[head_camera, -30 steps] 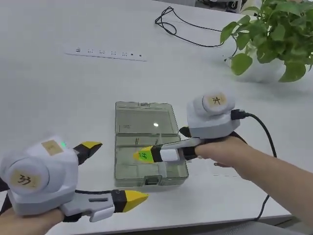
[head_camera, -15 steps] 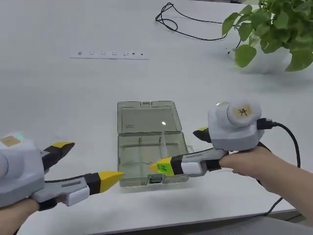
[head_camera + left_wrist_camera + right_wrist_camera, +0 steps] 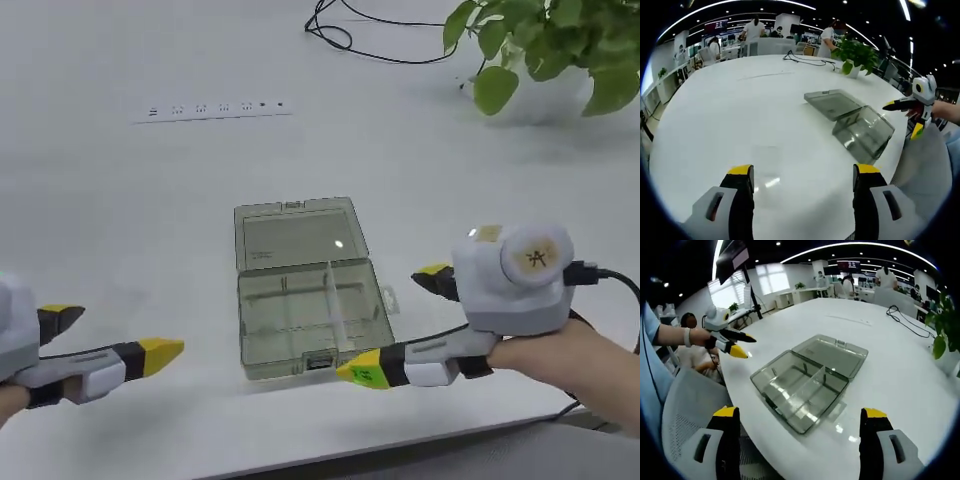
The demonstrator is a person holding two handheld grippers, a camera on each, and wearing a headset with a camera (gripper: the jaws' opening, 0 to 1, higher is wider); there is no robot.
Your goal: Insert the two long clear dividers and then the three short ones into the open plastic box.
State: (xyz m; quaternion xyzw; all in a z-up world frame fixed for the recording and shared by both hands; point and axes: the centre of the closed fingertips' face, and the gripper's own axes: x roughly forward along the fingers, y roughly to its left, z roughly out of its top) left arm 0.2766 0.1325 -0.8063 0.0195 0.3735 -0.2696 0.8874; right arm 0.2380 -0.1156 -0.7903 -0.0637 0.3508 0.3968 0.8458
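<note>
Flanking the plastic box (image 3: 295, 240), left tongs (image 3: 804, 171) and right tongs (image 3: 800, 413) gape wide, empty; a divider (image 3: 335, 305) seemingly inside.

The right gripper (image 3: 398, 321) has drawn back off the open plastic box (image 3: 275, 360). A second ago it reached over the tray; now its jaws stand spread wide by the front right corner, above the bench. With it gone, a long clear divider (image 3: 336, 305) shows upright in the tray. The left gripper (image 3: 112, 332) has pulled away leftward, well apart from the box.
</note>
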